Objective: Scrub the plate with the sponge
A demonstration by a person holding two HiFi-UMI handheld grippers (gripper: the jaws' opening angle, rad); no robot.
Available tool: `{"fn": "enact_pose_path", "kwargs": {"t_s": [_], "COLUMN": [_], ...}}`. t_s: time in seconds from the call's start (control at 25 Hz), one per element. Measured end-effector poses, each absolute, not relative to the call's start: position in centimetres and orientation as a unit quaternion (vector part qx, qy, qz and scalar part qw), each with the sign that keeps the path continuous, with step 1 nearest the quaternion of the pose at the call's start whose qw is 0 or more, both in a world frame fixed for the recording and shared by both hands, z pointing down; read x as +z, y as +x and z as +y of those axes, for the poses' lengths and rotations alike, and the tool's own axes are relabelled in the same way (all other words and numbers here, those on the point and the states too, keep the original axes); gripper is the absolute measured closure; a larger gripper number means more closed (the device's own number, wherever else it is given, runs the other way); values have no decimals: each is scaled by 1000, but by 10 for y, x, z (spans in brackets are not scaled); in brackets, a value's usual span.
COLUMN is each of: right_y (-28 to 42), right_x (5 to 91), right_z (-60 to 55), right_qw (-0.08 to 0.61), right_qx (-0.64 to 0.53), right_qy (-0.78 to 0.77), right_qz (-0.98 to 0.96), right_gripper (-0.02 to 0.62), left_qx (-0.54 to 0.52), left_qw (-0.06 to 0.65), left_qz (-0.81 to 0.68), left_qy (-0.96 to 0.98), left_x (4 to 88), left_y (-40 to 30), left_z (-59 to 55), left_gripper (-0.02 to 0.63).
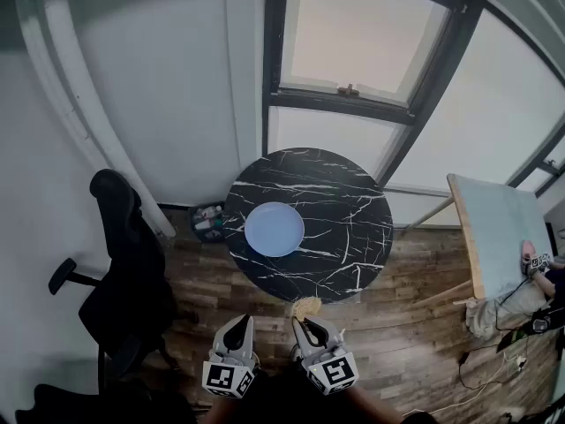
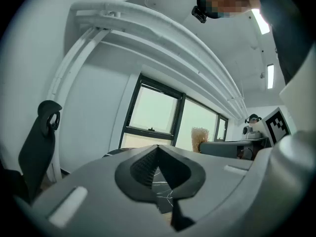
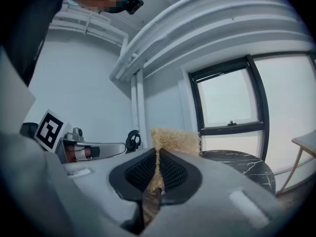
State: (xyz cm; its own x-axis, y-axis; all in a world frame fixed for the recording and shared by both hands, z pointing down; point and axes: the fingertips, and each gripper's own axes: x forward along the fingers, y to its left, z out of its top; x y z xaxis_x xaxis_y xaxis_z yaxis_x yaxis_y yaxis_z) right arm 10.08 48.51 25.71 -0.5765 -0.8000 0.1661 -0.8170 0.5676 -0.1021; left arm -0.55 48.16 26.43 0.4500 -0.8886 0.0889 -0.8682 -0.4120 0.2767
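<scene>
Both grippers sit low and side by side, close to the person's body, pointing forward. The left gripper (image 1: 237, 323) has its jaws pressed together with nothing between them. The right gripper (image 1: 311, 327) has its jaws clamped on the sponge (image 3: 173, 139).

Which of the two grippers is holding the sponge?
The right gripper: its jaws pinch the sponge, while the left gripper is shut and empty.

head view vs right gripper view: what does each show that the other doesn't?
Head view only: the light blue plate, lying with nothing on it on the black marble table, away from both grippers. Right gripper view only: the right gripper up close, jaws closed on the sponge, pads pressing it. Both: the sponge, the table and the window.
</scene>
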Motion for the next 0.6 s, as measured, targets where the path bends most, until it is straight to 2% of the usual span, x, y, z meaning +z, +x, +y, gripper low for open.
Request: {"fn": "enact_pose_path", "kwargs": {"t_s": [0.6], "right_y": [122], "right_x": [255], "right_z": [484], "right_qw": [41], "right_qx": [85], "right_qy": [440], "right_qz": [-893], "right_gripper": [574], "left_qx": [-30], "left_qw": [140], "left_qz": [-533], "left_qy": [834], "left_x": [265], "left_y": [22], "left_z": [480], "left_gripper": [604]}}
